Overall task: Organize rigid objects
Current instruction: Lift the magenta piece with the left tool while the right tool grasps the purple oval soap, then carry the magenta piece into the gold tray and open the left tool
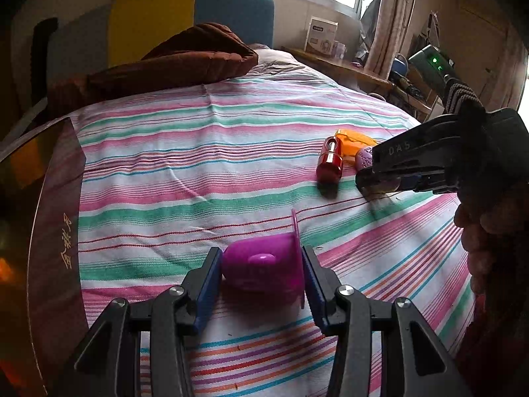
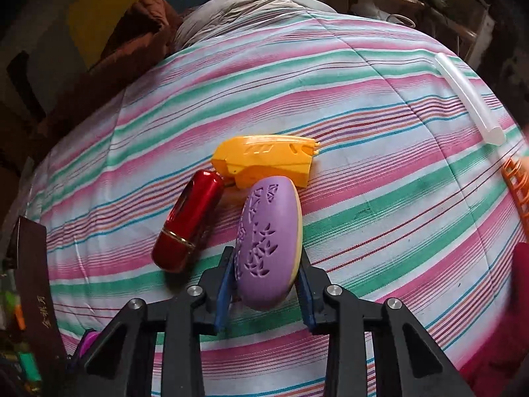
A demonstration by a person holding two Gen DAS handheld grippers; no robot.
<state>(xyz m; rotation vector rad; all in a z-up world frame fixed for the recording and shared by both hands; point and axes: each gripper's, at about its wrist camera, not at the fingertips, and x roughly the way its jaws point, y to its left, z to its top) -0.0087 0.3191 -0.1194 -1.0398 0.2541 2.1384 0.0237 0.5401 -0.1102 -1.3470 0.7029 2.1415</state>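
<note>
A magenta plastic cup (image 1: 264, 264) lies on its side between the blue pads of my left gripper (image 1: 261, 253), which is shut on it just over the striped bedsheet. My right gripper (image 2: 266, 253) is shut on the near end of a purple oval case (image 2: 268, 228) with cut-out patterns, which rests on the sheet. A glossy red tube (image 2: 190, 223) lies against the case's left side, and a yellow-orange plastic piece (image 2: 264, 160) sits just beyond it. In the left wrist view the right gripper (image 1: 372, 172) reaches in from the right onto the purple case (image 1: 363, 158), beside the red tube (image 1: 329, 162).
A dark brown box (image 1: 53, 231) stands at the bed's left edge. A white translucent stick (image 2: 469, 99) lies at the far right of the sheet, with an orange basket (image 2: 517, 188) at the right edge. A brown quilt (image 1: 185, 56) is heaped at the head of the bed.
</note>
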